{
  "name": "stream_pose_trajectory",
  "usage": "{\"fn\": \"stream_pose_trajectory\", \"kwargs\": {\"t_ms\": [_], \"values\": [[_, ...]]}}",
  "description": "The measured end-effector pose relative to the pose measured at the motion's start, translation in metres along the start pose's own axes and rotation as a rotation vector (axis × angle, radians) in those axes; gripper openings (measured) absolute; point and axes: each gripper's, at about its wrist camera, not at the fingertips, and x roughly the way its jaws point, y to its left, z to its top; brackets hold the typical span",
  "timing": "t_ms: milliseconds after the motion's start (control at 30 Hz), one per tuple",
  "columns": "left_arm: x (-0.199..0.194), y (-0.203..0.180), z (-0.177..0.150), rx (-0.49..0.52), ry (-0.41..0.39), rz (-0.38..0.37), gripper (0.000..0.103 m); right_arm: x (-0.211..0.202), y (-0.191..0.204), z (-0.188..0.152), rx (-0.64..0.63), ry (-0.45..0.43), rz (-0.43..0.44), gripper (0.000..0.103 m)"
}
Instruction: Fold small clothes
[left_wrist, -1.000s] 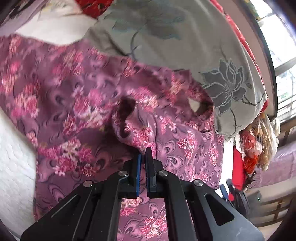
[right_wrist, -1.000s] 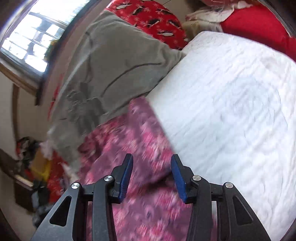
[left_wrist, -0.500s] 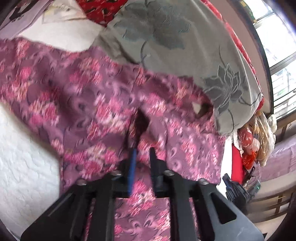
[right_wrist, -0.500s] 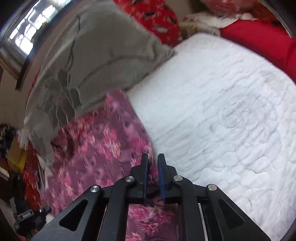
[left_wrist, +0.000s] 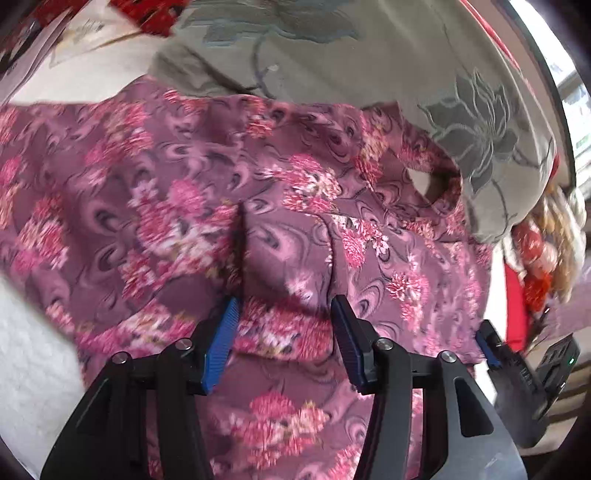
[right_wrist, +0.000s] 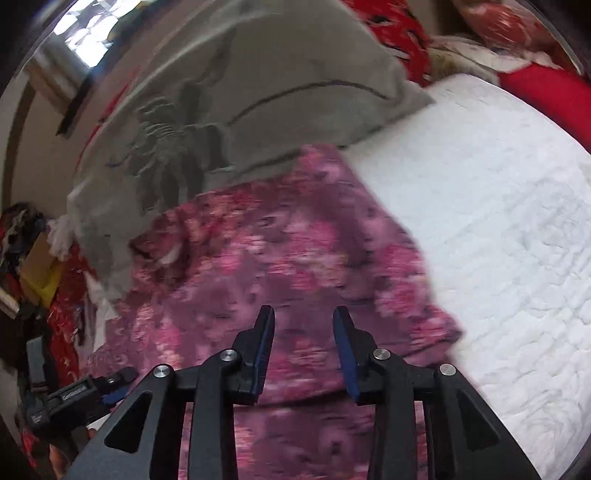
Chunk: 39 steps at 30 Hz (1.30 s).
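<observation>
With both jaws just spread apart and empty, my left hand-held gripper and right hand-held gripper hover over the floral garment. I judge 1 fold laid; next I need a fresh edge.

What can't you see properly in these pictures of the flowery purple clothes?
- Purple garment: its near end runs off the bottom edge, left wrist view.
- Same garment: pattern smeared by motion blur, right wrist view.
- Its far edge: tucked under the grey pillow.
- Right gripper: mostly cut off at the picture's rim, left wrist view.
</observation>
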Motion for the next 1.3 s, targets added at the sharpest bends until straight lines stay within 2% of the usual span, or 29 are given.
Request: {"fn": "stream_pose_trajectory", "kwargs": {"t_ms": [67,133,233,333,400,433,467,533,633,800,867,967,1000,1033,1067,1100,1133,1300], "values": [[-0.017,0.017,0.003,-0.040,-0.022,-0.031,0.051,0.007,0.030,-0.005,-0.072,0.025,0.028,0.036],[-0.033,0.035,0.010,-0.064,-0.055,-0.025,0.051,0.017,0.063,-0.014,-0.141,0.058,0.064,0.036],[-0.063,0.084,0.025,-0.124,-0.106,0.012,0.057,0.039,0.115,-0.033,-0.226,0.103,0.103,0.036],[-0.087,0.144,0.039,-0.207,-0.146,0.073,0.058,0.058,0.152,-0.051,-0.302,0.121,0.121,0.036],[-0.102,0.191,0.050,-0.277,-0.167,0.120,0.058,0.075,0.169,-0.070,-0.341,0.137,0.091,0.045],[-0.109,0.215,0.056,-0.314,-0.172,0.144,0.058,0.077,0.173,-0.077,-0.370,0.094,0.066,0.049],[-0.114,0.233,0.058,-0.343,-0.176,0.161,0.058,0.075,0.175,-0.085,-0.405,0.041,0.058,0.059],[-0.123,0.274,0.067,-0.410,-0.189,0.182,0.058,0.074,0.182,-0.103,-0.485,-0.019,0.038,0.064],[-0.127,0.325,0.073,-0.528,-0.200,0.202,0.058,0.079,0.191,-0.107,-0.535,-0.013,0.007,0.075],[-0.111,0.361,0.076,-0.644,-0.229,0.152,0.061,0.083,0.195,-0.108,-0.568,-0.004,0.007,0.084],[-0.112,0.362,0.084,-0.646,-0.279,0.163,0.069,0.082,0.194,-0.110,-0.574,-0.002,0.007,0.086],[-0.107,0.364,0.095,-0.652,-0.304,0.194,0.069,0.085,0.196,-0.109,-0.573,0.000,0.014,0.087],[-0.107,0.364,0.096,-0.655,-0.324,0.198,0.068,0.085,0.196,-0.109,-0.570,0.000,0.018,0.087],[-0.107,0.363,0.096,-0.648,-0.341,0.193,0.049,0.086,0.196,-0.109,-0.569,0.000,0.022,0.087],[-0.105,0.362,0.098,-0.632,-0.334,0.173,0.033,0.085,0.196,-0.109,-0.568,0.000,0.025,0.088],[-0.106,0.363,0.102,-0.626,-0.313,0.145,0.012,0.085,0.195,-0.109,-0.566,0.001,0.027,0.088],[-0.104,0.363,0.102,-0.625,-0.300,0.110,0.012,0.085,0.195,-0.109,-0.565,0.001,0.030,0.088],[-0.123,0.342,0.099,-0.583,-0.345,0.080,0.012,0.084,0.194,-0.109,-0.564,0.001,0.033,0.089]]}}
